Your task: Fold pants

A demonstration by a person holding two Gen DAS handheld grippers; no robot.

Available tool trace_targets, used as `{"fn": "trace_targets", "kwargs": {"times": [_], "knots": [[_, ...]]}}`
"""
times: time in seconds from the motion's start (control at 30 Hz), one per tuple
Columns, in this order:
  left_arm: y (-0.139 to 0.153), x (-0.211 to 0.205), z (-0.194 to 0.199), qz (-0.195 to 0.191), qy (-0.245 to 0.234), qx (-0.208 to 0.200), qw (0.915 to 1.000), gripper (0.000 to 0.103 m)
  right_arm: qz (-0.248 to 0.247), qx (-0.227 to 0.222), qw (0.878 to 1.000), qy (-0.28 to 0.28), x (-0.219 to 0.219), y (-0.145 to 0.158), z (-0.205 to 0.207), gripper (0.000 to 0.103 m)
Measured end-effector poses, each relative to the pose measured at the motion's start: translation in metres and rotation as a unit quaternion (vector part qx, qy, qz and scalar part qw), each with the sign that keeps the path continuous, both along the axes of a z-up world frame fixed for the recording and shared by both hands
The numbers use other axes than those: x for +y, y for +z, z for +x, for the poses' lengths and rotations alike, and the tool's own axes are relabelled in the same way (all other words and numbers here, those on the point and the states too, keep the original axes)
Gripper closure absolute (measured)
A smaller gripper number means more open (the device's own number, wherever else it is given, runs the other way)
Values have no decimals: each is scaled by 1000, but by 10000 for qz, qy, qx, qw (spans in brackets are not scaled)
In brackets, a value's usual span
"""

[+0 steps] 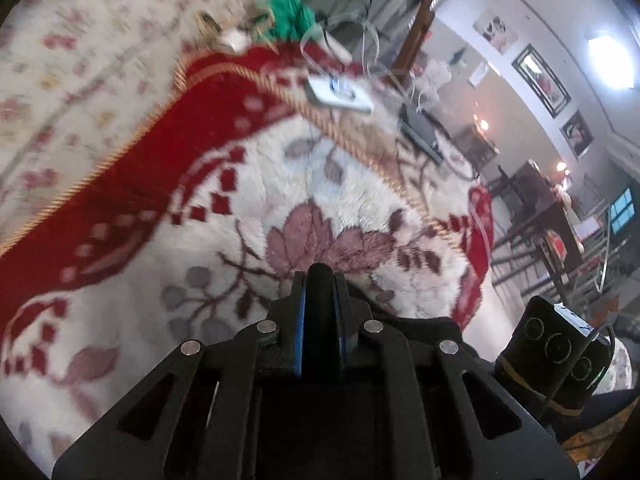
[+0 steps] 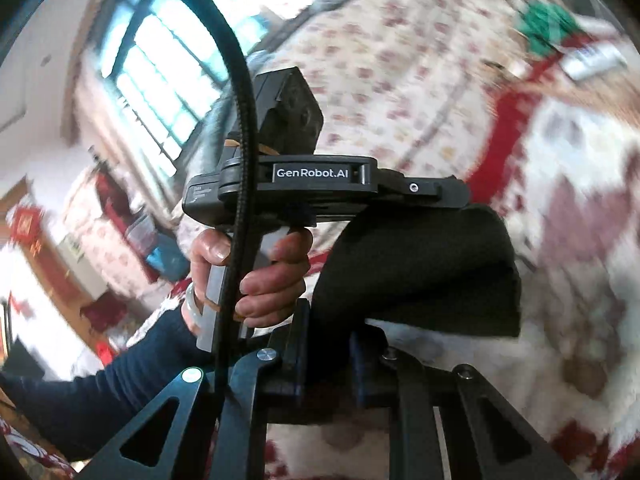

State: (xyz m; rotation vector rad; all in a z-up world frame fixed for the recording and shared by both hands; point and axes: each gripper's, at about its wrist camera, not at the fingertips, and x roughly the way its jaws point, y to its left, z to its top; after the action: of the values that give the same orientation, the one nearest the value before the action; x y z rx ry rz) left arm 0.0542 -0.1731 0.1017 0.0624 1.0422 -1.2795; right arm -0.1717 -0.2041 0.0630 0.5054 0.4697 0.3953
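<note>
- "GenRobot.AI", white letters on a dark plate, stands on the side of the left gripper's (image 2: 436, 196) black body, as seen from the right wrist view.
- A small block of pale print sits on the rear end of the same body (image 2: 200, 196), left of the brand plate; it is too small and blurred to read.
- A white box (image 1: 340, 94) lying on the blanket (image 1: 360, 200) carries a blue-printed patch; its characters cannot be read.
- A red hanging (image 2: 26, 226) on the far wall shows a pale sign, blurred beyond reading.
</note>
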Motion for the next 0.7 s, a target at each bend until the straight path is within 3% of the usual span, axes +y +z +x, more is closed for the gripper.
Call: {"fn": "trace_targets", "kwargs": {"times": [0.1,0.27,0.5,0.63,0.67,0.7], "knots": [[20,45,-7,-164,351,-143,9991,92,-189,-176,9992,298,28,17,5,86],[30,128,-17,-407,1003,-121,9940,92,-625,-346,9935,891,83,32,12,87],[-6,217,-27,-491,1819,201,9819,92,-1041,-37,9791,1748,159,7,35,87],[-36,268,-26,-505,2361,594,9686,91,-1839,291,9629,1955,207,-27,49,83],[-43,285,-26,-486,2588,676,9623,88,-2094,408,9565,1988,219,-36,53,80],[-49,299,-26,-525,2746,774,9570,77,-2270,440,9513,2037,228,-42,54,74]]}}
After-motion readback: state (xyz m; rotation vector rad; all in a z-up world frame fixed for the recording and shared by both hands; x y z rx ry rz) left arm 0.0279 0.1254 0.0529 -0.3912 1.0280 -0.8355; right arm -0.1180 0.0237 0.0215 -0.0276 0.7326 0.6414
